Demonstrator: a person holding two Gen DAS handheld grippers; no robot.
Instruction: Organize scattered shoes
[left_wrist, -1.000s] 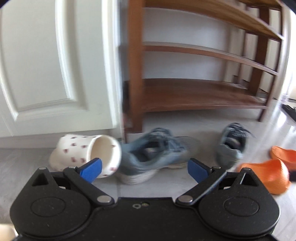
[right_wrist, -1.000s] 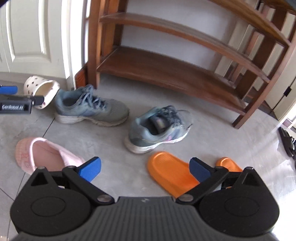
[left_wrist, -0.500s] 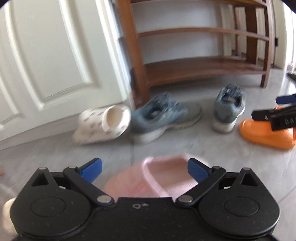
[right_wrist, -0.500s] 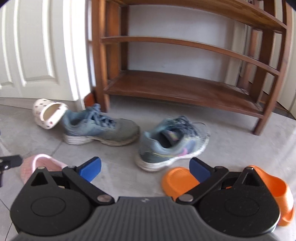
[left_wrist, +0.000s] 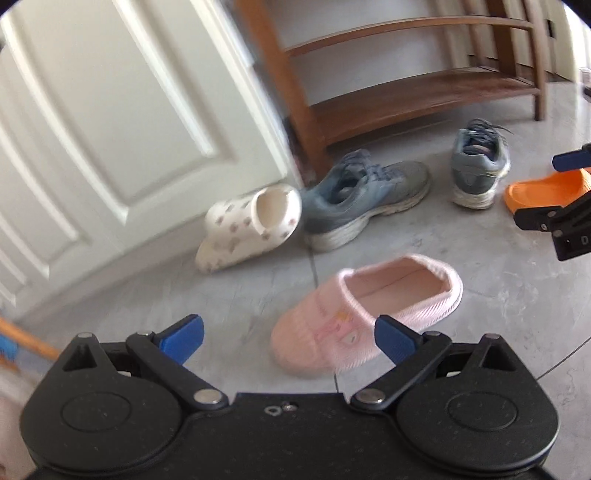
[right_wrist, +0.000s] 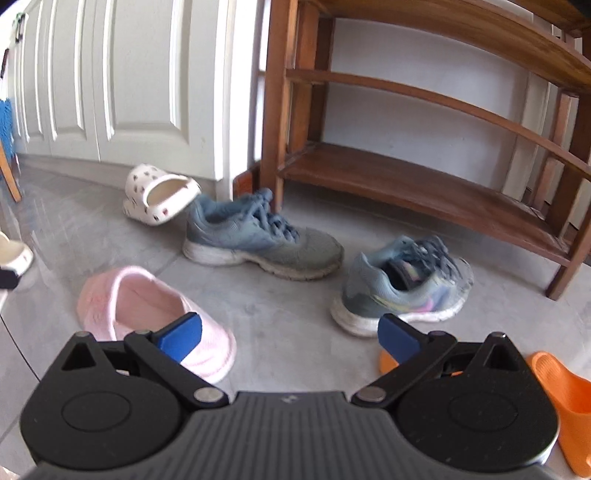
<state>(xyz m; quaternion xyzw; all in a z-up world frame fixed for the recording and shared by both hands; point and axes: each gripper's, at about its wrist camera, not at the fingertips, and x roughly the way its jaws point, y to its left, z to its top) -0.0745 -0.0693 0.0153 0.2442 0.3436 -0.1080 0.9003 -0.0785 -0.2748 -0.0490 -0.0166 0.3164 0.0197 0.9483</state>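
Note:
Shoes lie scattered on the grey floor. A pink slipper (left_wrist: 369, 314) lies just ahead of my open, empty left gripper (left_wrist: 290, 338); it also shows in the right wrist view (right_wrist: 147, 314). Beyond it are a white patterned clog (left_wrist: 251, 225), a grey-blue sneaker (left_wrist: 365, 199) and its mate (left_wrist: 476, 170). My right gripper (right_wrist: 290, 338) is open and empty, above the floor between the pink slipper and the second sneaker (right_wrist: 402, 284). An orange slide (right_wrist: 565, 398) lies at its right. The right gripper shows at the left wrist view's right edge (left_wrist: 565, 206).
An empty wooden shoe rack (right_wrist: 424, 184) stands at the back against the wall. White panelled doors (right_wrist: 129, 81) are to its left. Another white shoe (right_wrist: 14, 254) sits at the far left edge. A wooden handle with something blue (left_wrist: 22, 343) is at lower left.
My left gripper has pulled back and swung left, so the pink slipper now lies fully ahead of it. My right gripper has dropped lower and moved left; the orange slide has slid to its right edge.

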